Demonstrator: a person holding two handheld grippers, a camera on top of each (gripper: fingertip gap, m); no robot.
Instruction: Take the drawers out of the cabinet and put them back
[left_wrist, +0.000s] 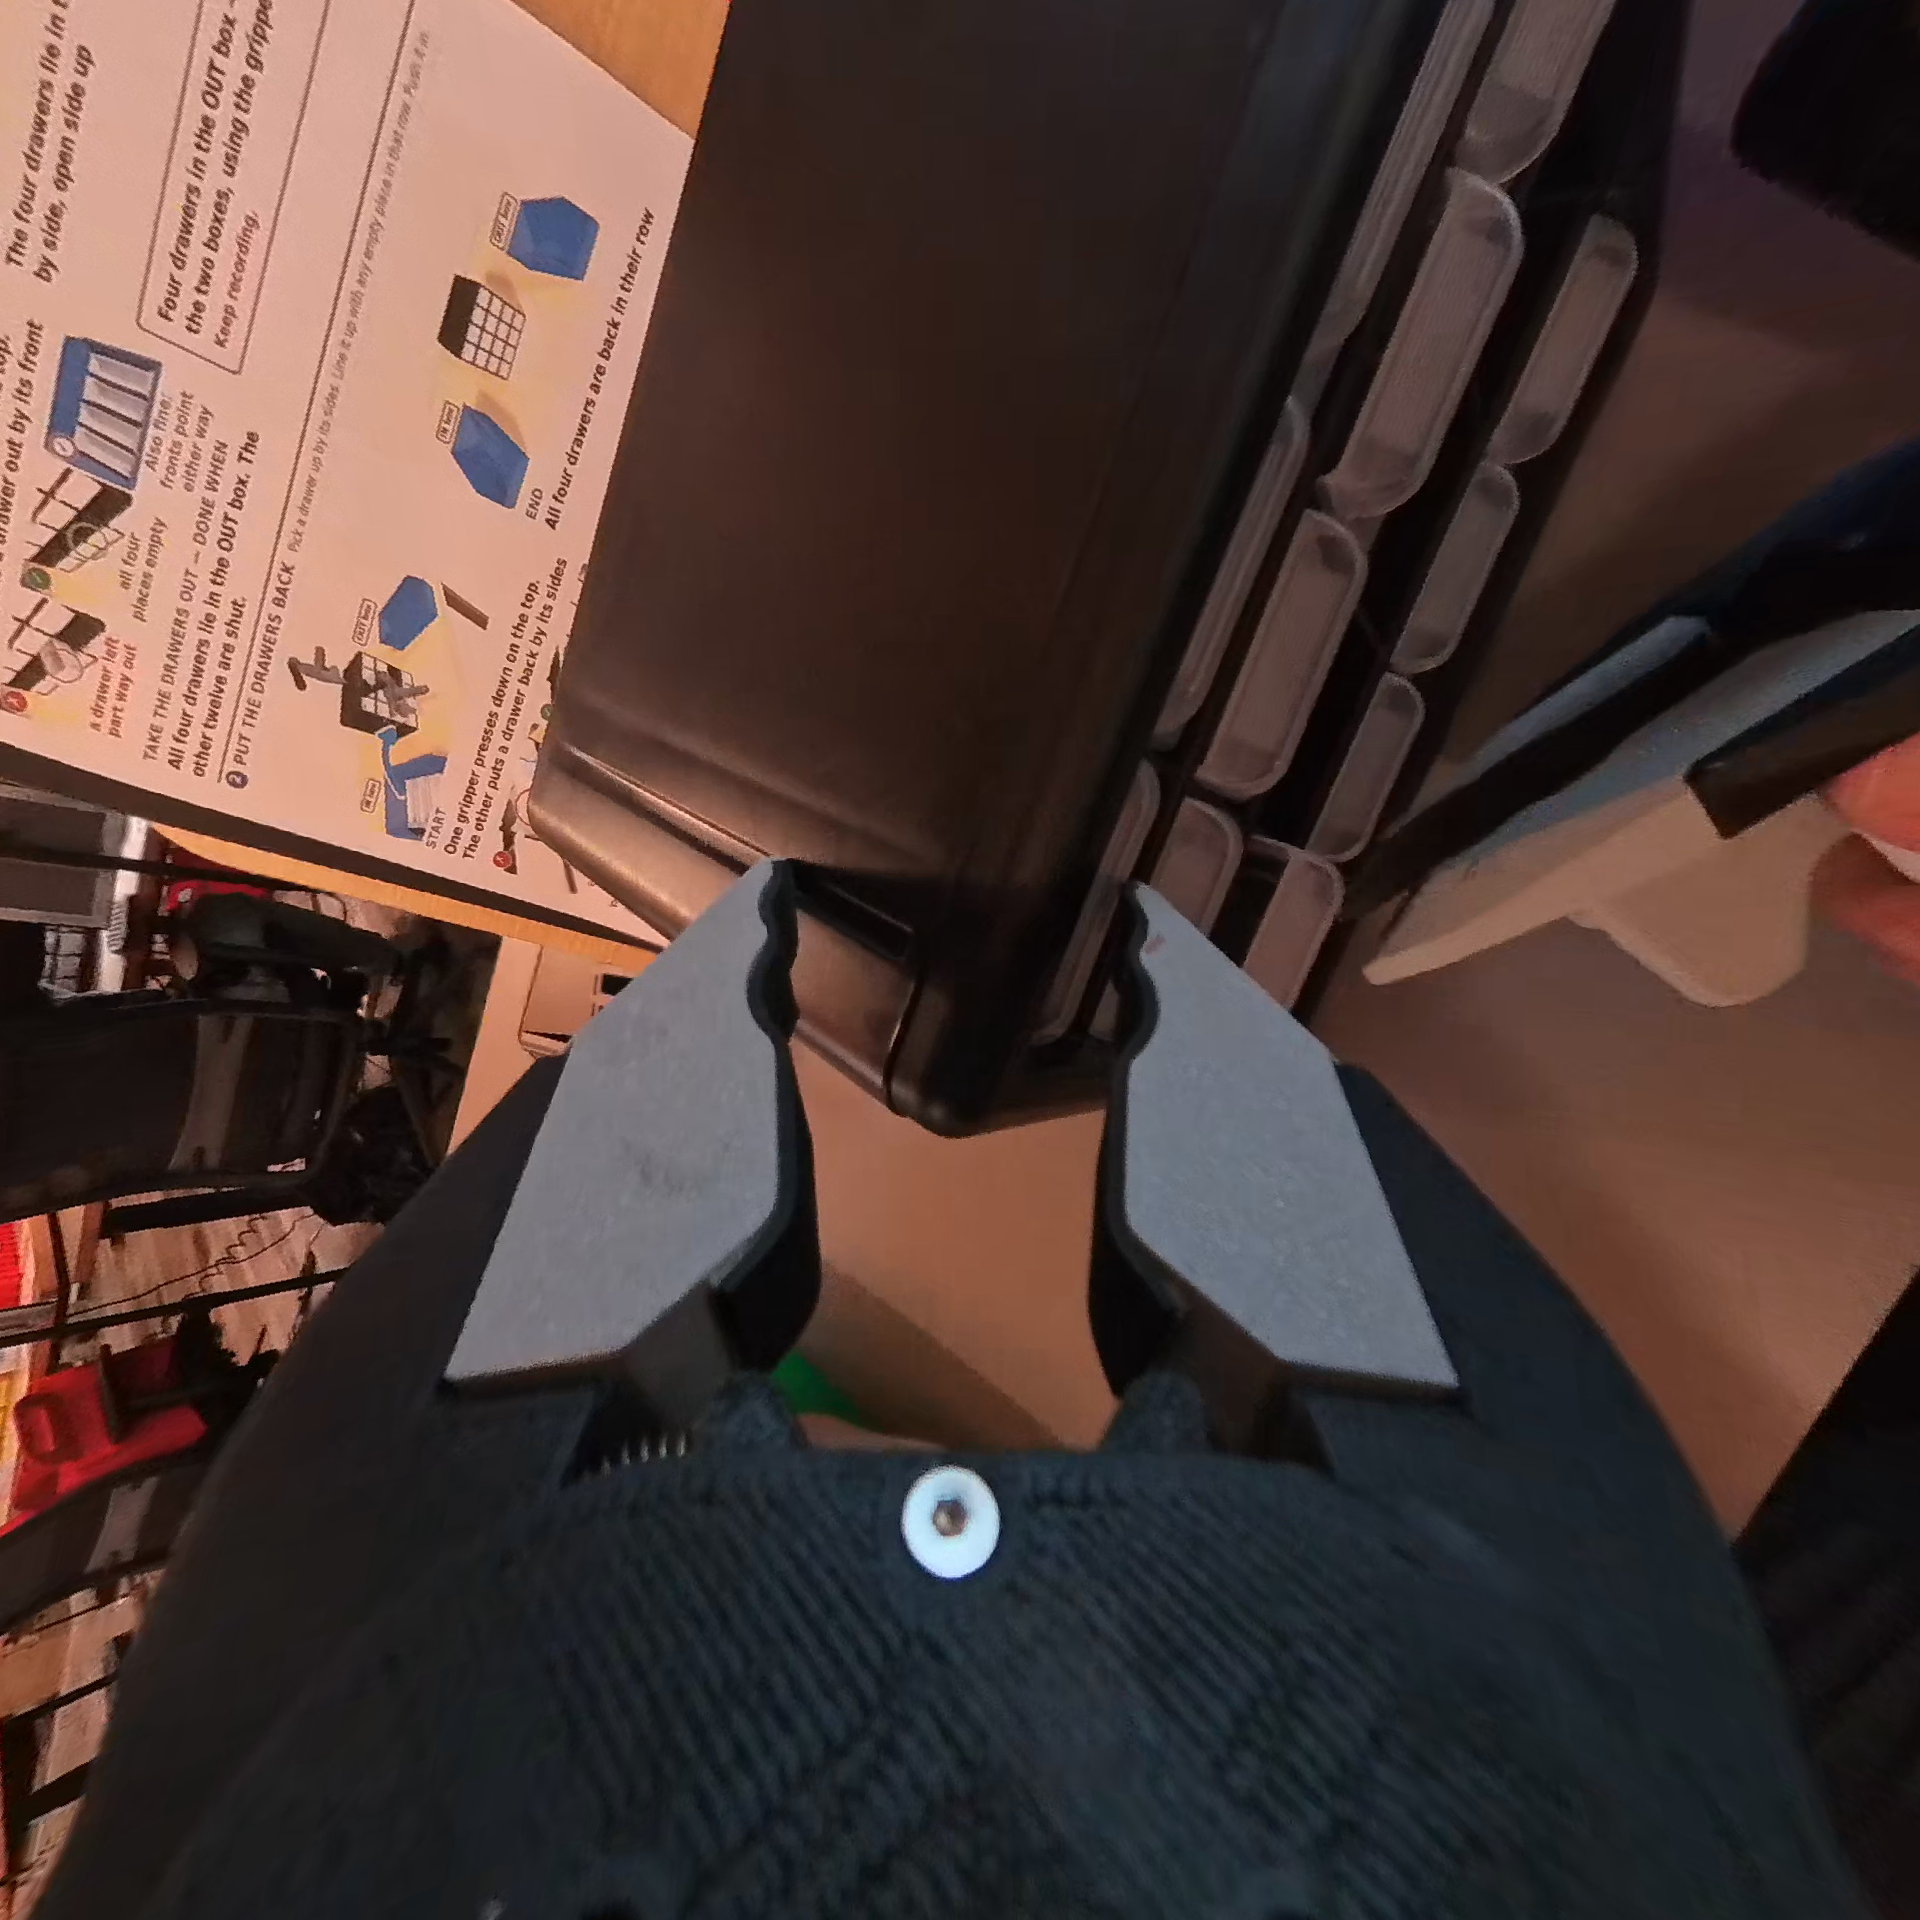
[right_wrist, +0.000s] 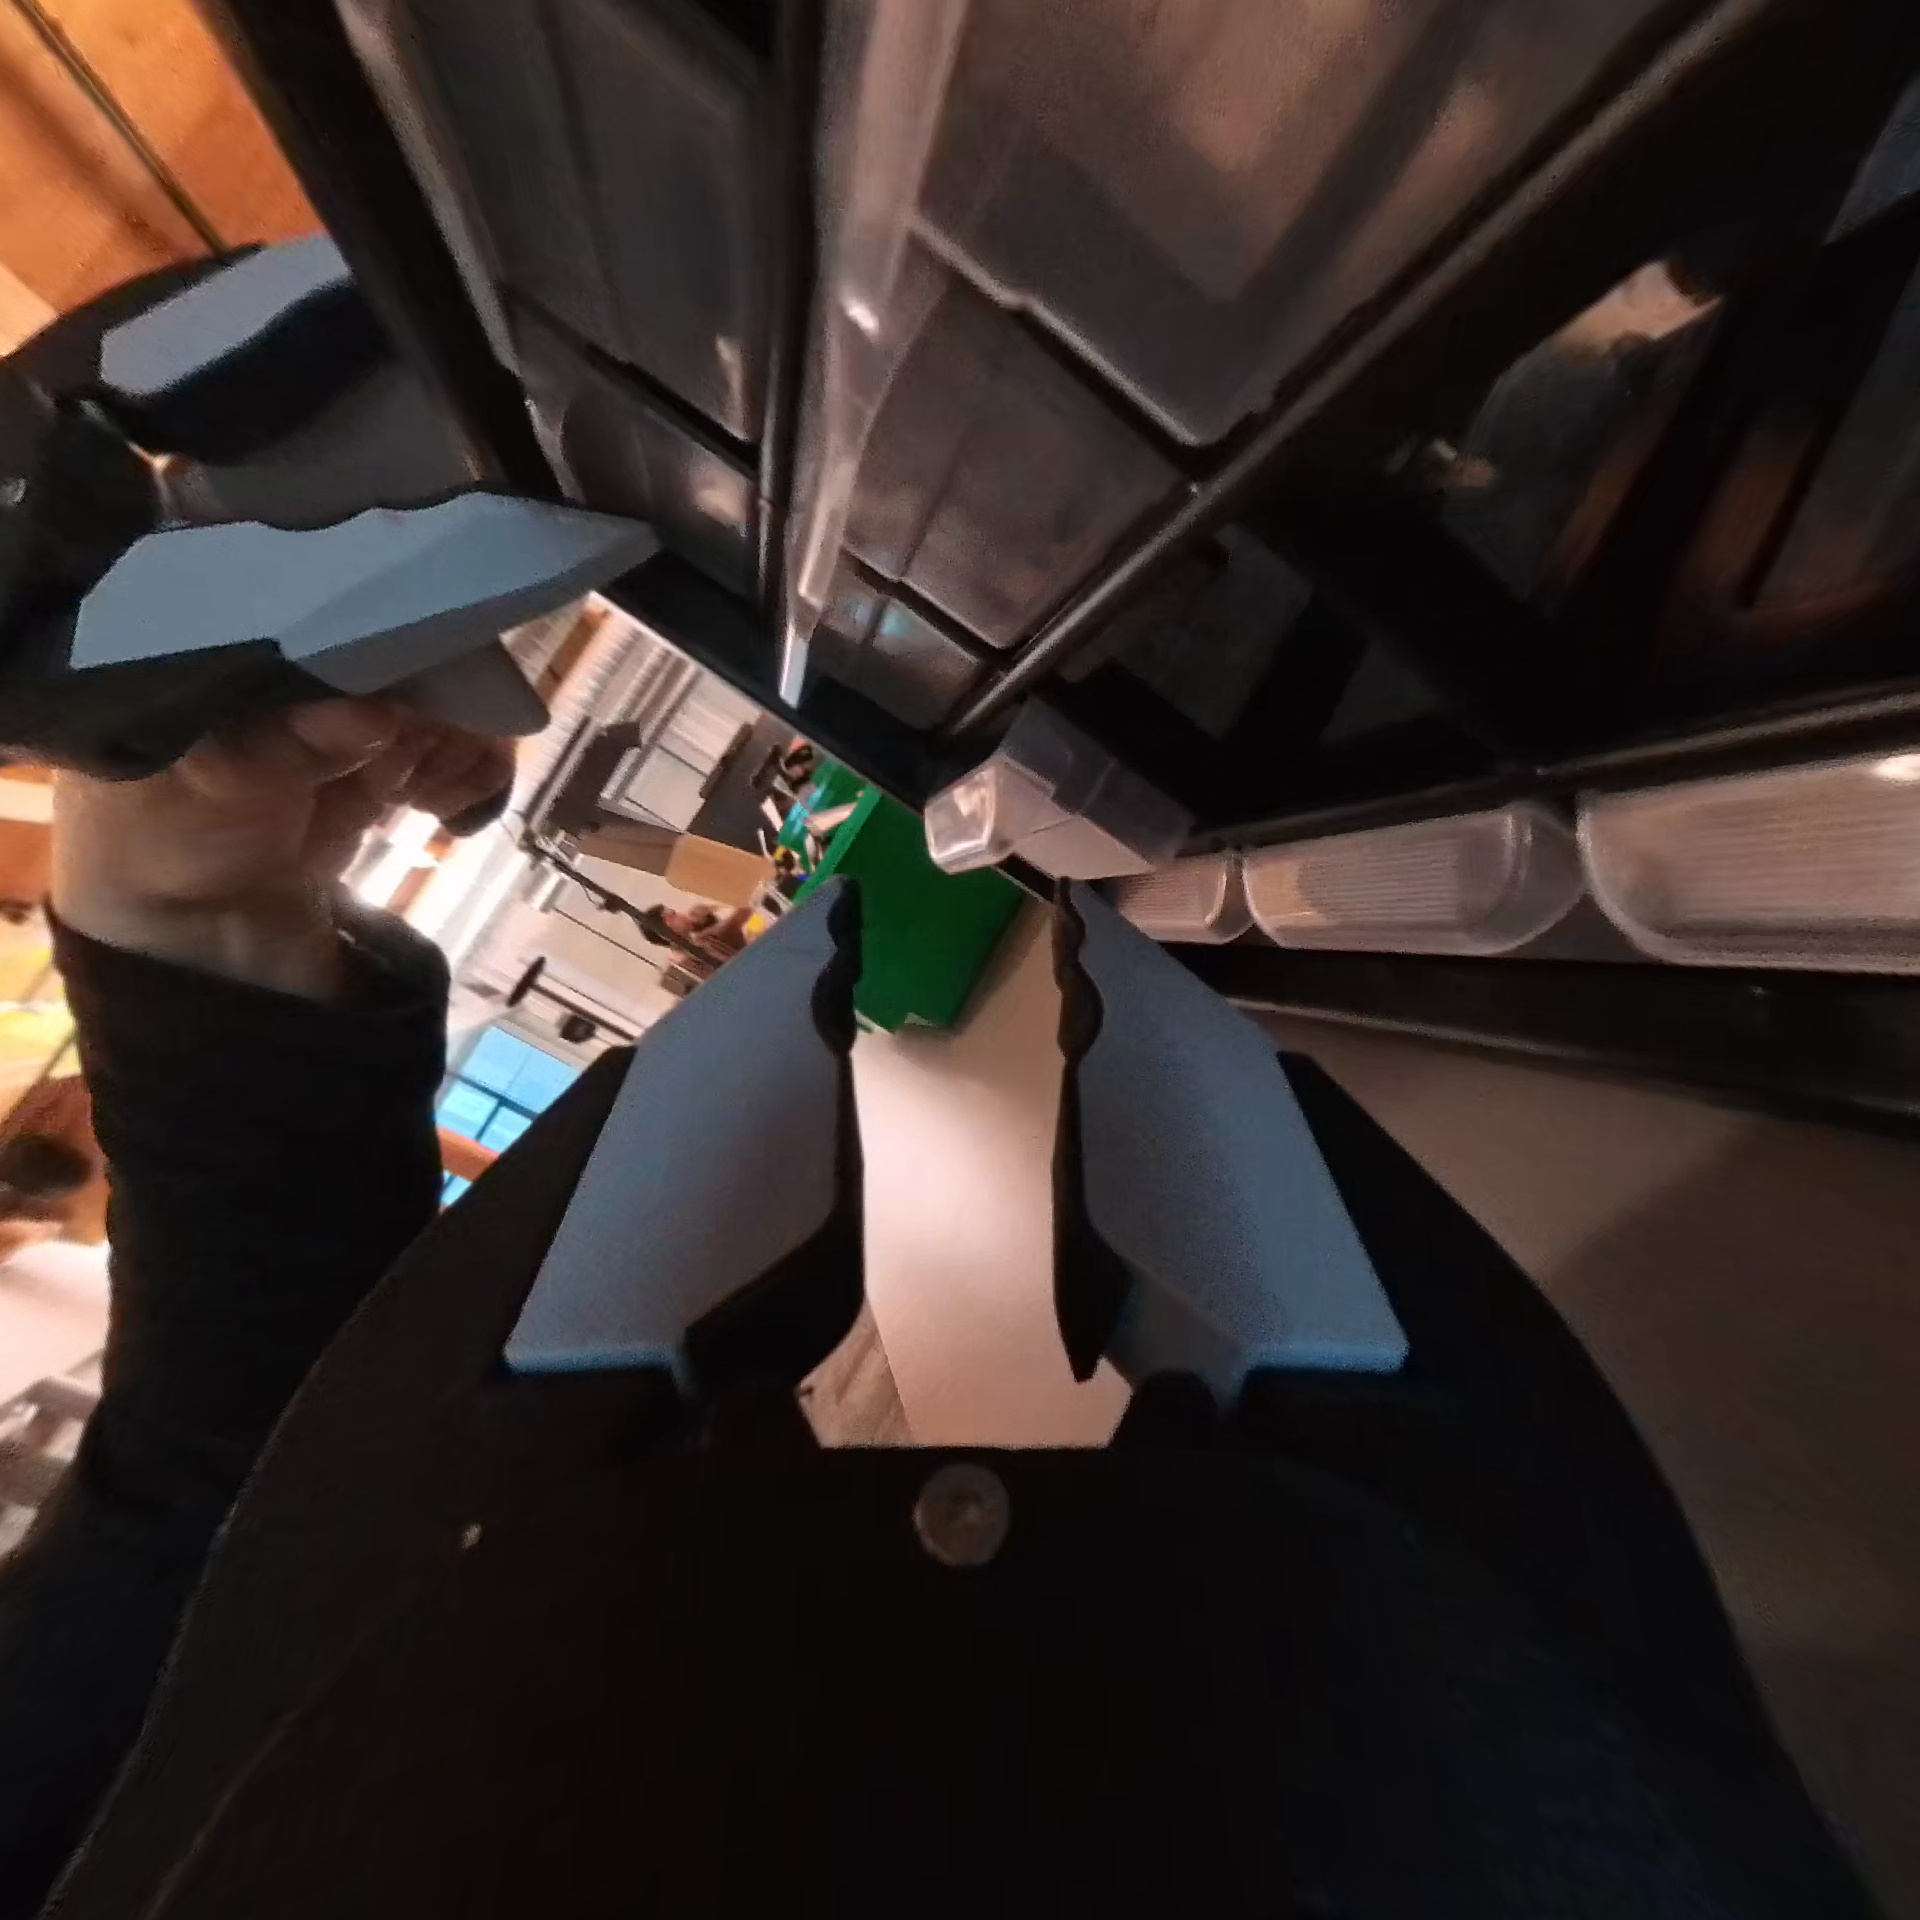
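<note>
Two grippers work at the black cabinet. On the table's left, an instruction sheet lies beside it. The left gripper is spread, its fingers straddling the cabinet's near corner. The right gripper, fingers parted and holding nothing, sits just below a clear drawer protruding from the front.

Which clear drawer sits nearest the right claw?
The small clear plastic drawer sticking out at the black cabinet's corner, just beyond the right claw; the other drawer fronts sit flush farther right.
</note>
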